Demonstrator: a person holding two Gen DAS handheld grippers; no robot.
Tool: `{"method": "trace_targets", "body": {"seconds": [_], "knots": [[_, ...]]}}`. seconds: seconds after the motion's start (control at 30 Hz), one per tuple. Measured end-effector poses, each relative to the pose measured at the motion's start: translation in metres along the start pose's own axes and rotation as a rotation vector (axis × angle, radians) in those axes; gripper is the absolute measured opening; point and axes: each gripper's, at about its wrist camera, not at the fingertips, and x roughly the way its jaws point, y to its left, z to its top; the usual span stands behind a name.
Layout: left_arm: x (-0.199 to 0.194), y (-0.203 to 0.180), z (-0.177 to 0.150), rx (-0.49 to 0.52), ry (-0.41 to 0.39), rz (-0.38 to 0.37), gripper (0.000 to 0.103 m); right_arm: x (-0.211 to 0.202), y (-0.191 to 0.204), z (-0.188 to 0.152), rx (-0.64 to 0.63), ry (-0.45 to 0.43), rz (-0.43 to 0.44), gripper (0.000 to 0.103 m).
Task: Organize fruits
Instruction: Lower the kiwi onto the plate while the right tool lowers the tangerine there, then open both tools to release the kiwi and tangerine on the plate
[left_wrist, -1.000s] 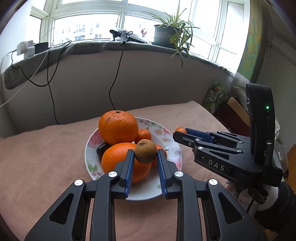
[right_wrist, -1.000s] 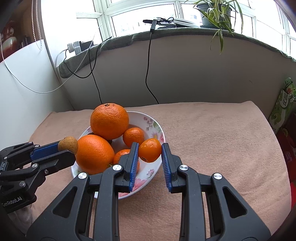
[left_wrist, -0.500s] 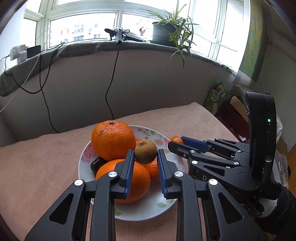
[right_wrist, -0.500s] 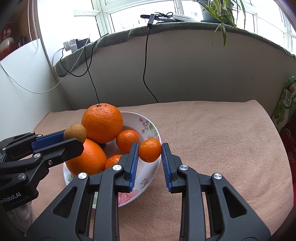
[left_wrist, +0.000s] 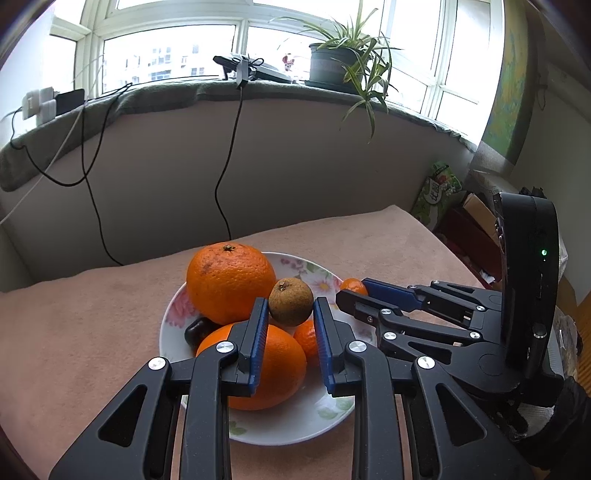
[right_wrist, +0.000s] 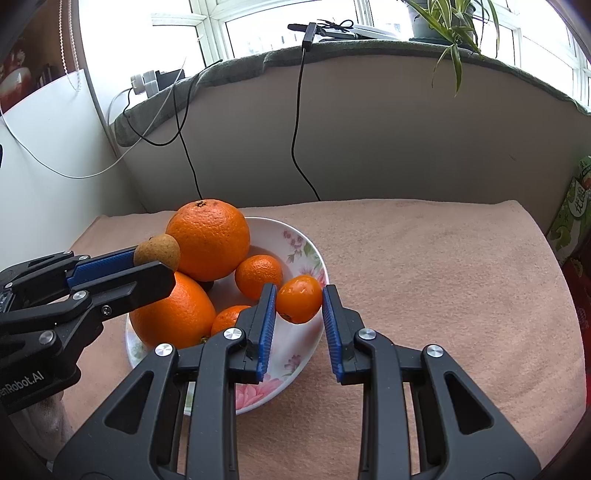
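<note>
Left wrist view: left gripper (left_wrist: 290, 314) closed on a small brown fruit (left_wrist: 290, 301), blue pads pressing its two sides, held up over the plate (left_wrist: 295, 424). Plate is white with a flower print and sits on a pinkish cloth (left_wrist: 74, 332). On it: a large orange (left_wrist: 231, 282) at the back, a second large orange (left_wrist: 273, 369) nearer the camera, partly behind the fingers. A small dark fruit (left_wrist: 197, 330) lies at the plate's left edge below the rear orange. A small orange fruit shows between the pads, low; identity unclear. Right gripper (left_wrist: 354, 290) comes in from the right, with a bit of small orange fruit (left_wrist: 352, 286) at its tip. Potted plant (left_wrist: 340, 62) on the sill behind, cables hanging down the wall.

Right wrist view: right gripper (right_wrist: 299, 304) clamped on a small mandarin (right_wrist: 299, 299), pads against both sides, held above the plate's (right_wrist: 306, 254) right rim. In the plate: rear large orange (right_wrist: 208, 240) stacked above the near large orange (right_wrist: 173, 314); a small mandarin (right_wrist: 258, 277) in the middle; another (right_wrist: 229, 319) partly hidden behind the left finger. Left gripper (right_wrist: 157, 256) enters from the left, the brown fruit (right_wrist: 157, 249) pinched at its tip, just beside the rear orange; contact cannot be told.
</note>
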Motion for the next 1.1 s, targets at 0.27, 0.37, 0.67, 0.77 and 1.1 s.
{"method": "trace_targets", "body": {"seconds": [0.27,0.37,0.67,0.77,1.1], "knots": [[-0.003,0.0,0.0,0.003,-0.005,0.005,0.04,-0.004,0.001,-0.001,-0.006,-0.008,-0.013,0.037],[-0.004,0.0,0.001,0.007,-0.01,0.007,0.041,-0.007,0.002,-0.001,-0.011,-0.026,-0.019,0.052],[-0.013,0.002,0.001,-0.007,-0.037,0.022,0.07,-0.012,0.005,0.0,-0.031,-0.046,-0.048,0.074],[-0.017,0.004,0.001,-0.019,-0.049,0.045,0.078,-0.015,0.005,0.001,-0.027,-0.053,-0.046,0.081],[-0.029,0.005,0.0,-0.027,-0.066,0.097,0.081,-0.023,0.018,0.0,-0.069,-0.06,-0.062,0.096]]}}
